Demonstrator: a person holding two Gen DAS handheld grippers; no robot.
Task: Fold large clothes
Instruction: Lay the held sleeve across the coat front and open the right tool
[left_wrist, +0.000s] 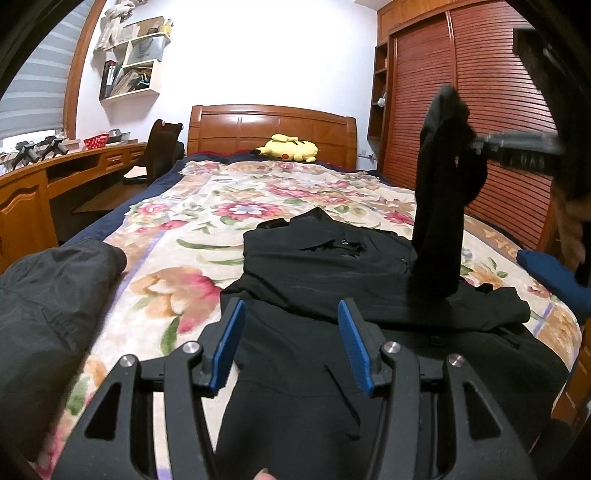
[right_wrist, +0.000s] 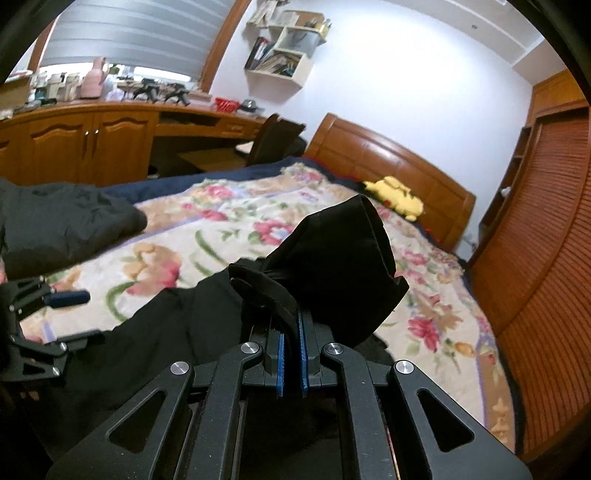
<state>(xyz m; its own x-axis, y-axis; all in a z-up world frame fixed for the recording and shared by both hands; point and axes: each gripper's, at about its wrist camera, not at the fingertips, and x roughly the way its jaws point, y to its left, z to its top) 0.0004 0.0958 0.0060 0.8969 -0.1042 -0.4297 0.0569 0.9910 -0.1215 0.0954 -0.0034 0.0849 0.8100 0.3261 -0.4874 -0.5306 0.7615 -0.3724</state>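
Right wrist view alone shows right gripper (right_wrist: 291, 347) pinching black sleeve (right_wrist: 332, 258); left gripper (left_wrist: 291, 339) spread, empty.

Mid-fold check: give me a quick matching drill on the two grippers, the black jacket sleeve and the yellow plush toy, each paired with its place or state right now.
1 left gripper
2 right gripper
3 sleeve
4 yellow plush toy

A by the headboard
B lifted off the bed
C open, nothing between the pads
D shut on black cloth

Pairs: 1-C, 2-D, 3-B, 4-A
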